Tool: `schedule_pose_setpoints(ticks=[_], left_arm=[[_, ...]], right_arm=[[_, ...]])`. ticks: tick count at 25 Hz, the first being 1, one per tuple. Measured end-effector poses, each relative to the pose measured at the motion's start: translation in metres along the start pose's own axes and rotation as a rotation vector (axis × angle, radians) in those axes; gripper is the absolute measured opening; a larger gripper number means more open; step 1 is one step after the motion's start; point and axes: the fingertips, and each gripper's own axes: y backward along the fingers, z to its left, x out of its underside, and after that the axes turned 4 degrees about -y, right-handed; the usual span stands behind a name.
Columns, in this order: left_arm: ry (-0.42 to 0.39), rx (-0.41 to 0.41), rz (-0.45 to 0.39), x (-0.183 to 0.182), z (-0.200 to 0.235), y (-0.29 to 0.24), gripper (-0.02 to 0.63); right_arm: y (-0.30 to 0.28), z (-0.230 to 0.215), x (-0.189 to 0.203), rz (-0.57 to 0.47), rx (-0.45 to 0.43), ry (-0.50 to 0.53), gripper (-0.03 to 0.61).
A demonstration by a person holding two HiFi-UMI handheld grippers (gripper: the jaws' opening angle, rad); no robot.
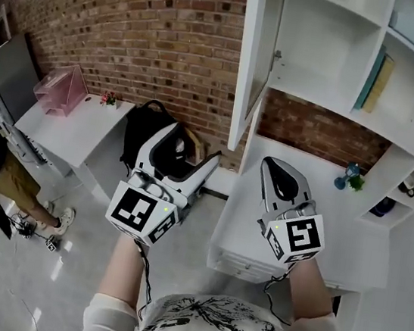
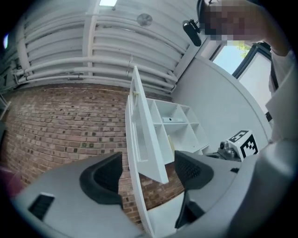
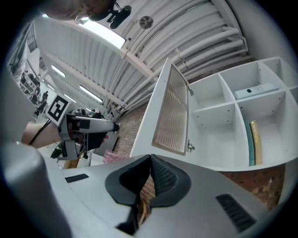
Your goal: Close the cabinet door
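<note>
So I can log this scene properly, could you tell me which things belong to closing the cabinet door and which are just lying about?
Job in hand: open cabinet door; white cabinet; left gripper, jaws apart; right gripper, jaws together.
Lying about: books; pink basket; black backpack; blue ornament.

Your cabinet door (image 1: 245, 67) is white and tall, with a ribbed panel (image 3: 171, 114) in its middle. It stands wide open, swung out from the white cabinet (image 1: 324, 40), at the top middle of the head view.
</note>
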Motion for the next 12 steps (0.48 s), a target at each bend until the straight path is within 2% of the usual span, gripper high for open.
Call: schedule_pose_setpoints(ticks=[7, 12], left_arm=[[0.025, 0.17, -0.145, -0.072, 0.037, -0.038, 0.36], [0.072, 0.263, -0.21, -0.118, 0.06, -0.068, 0.36]], right_arm=[[-0.017, 0.003, -0.032, -0.023, 0.103, 0.038, 0.015], [-0.026, -0.005, -0.062, -0.043, 0.155, 0.058, 0.015]])
